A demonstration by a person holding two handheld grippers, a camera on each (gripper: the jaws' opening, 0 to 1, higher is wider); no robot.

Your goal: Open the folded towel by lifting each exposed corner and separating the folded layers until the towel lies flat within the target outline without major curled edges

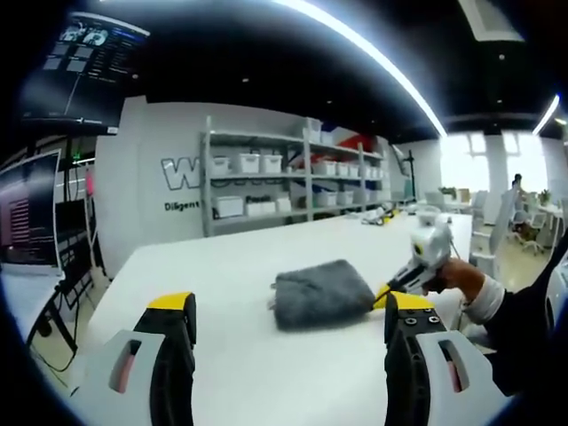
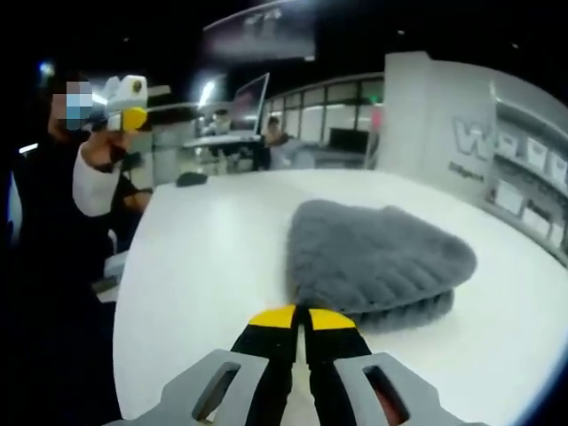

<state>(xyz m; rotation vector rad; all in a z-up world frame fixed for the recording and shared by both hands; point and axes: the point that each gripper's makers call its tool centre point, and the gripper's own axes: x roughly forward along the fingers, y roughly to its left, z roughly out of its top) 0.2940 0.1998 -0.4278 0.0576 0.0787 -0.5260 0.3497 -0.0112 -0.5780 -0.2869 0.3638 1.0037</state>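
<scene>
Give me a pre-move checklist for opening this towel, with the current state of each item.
1. Towel folded, layers stacked: ok, edges show at the near side.
2. Right hand-held gripper at the towel's near edge: ok.
3. Right jaws shut on a layer: cannot tell, tips together just short of the cloth.
4. Left hand-held gripper open: ok, raised off the table.
5. Target outline on the table: cannot tell.

Left gripper view: low over the bench (image 1: 266,373), facing shelves (image 1: 293,182), towel (image 1: 319,299) mid-frame, near. Right gripper view: closer, towel (image 2: 377,257) at centre. Shared: towel, bench (image 2: 204,266).
</scene>
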